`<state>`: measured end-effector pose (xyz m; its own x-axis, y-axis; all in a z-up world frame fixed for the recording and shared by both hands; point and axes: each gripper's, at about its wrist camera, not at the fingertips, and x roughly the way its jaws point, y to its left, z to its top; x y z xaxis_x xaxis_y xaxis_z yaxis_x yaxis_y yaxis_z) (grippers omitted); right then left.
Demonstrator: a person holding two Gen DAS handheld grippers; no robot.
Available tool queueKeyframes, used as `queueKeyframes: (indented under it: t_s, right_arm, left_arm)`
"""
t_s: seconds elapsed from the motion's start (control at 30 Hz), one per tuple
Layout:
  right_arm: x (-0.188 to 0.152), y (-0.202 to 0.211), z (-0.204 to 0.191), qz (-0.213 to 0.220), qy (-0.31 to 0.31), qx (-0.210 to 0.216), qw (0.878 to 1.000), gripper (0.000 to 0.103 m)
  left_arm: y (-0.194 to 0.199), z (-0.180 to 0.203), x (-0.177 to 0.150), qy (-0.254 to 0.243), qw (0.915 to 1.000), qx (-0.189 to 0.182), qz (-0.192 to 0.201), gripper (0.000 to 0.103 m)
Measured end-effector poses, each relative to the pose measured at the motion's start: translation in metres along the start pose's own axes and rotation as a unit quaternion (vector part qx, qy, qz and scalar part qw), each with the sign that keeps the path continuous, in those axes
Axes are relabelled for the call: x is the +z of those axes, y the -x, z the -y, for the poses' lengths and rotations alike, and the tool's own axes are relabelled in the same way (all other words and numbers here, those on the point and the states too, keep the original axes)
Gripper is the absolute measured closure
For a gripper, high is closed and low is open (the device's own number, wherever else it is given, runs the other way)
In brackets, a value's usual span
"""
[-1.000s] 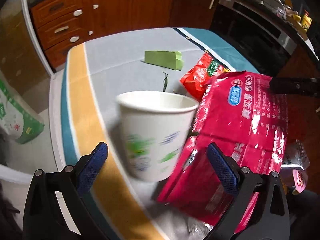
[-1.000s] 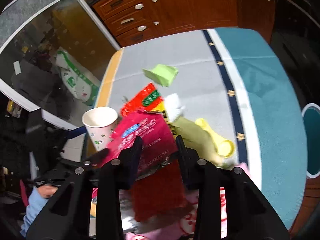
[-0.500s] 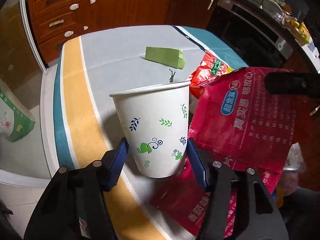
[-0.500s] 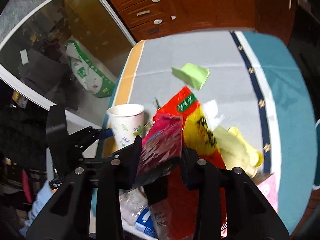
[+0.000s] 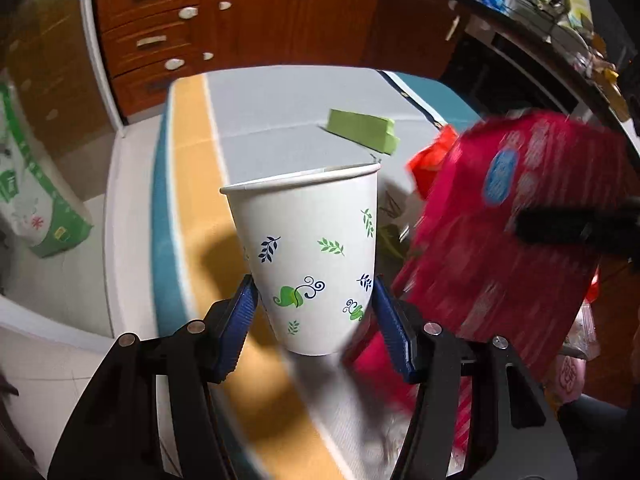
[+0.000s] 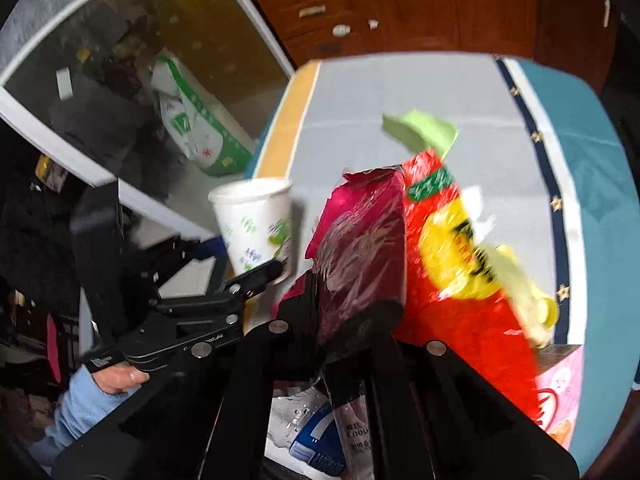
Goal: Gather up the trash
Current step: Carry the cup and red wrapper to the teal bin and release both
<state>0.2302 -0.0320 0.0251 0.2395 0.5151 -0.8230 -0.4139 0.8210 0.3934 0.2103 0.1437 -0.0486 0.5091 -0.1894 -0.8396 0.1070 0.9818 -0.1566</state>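
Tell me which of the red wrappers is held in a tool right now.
The dark red wrapper, pinched upright in the right tool. The bright red and yellow wrapper lies loose on the table beside it.

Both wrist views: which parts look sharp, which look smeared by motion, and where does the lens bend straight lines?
Left wrist view: the paper cup in the left gripper is crisp, the red packet streaked, the cabinet edges bowed. Right wrist view: nearly everything is smeared, including the cup, the snack bag and the packet in the right gripper.
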Motion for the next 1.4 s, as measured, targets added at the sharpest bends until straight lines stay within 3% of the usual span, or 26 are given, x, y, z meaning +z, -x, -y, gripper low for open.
queueKeyframes:
  t_s: [0.37, 0.5, 0.67, 0.97, 1.2, 1.4]
  right_arm:
    - [0.014, 0.101, 0.013, 0.121, -0.003, 0.002, 0.993, 0.101]
    - [0.01, 0.136, 0.043, 0.16, -0.018, -0.017, 0.987, 0.101]
    - [-0.005, 0.179, 0.109, 0.2, -0.062, -0.059, 0.976, 0.101]
    - [-0.057, 0.238, 0.242, 0.233, -0.146, -0.148, 0.95, 0.101]
    - [-0.1, 0.261, 0.343, 0.244, -0.201, -0.211, 0.925, 0.101]
    - [-0.125, 0.243, 0.399, 0.218, -0.23, -0.244, 0.917, 0.101]
  left_arm:
    - [0.06, 0.024, 0.008, -0.008, 0.9993, 0.013, 0.034, 0.043]
    - [0.074, 0.061, 0.021, -0.037, 0.9985, -0.001, 0.041, 0.043]
    - [0.072, 0.128, 0.039, -0.09, 0.9948, -0.031, 0.036, 0.043]
    - [0.016, 0.291, 0.071, -0.203, 0.9739, -0.1, -0.021, 0.043]
    - [-0.051, 0.401, 0.084, -0.266, 0.953, -0.114, -0.088, 0.043]
    - [-0.105, 0.479, 0.081, -0.311, 0.9347, -0.11, -0.132, 0.043]
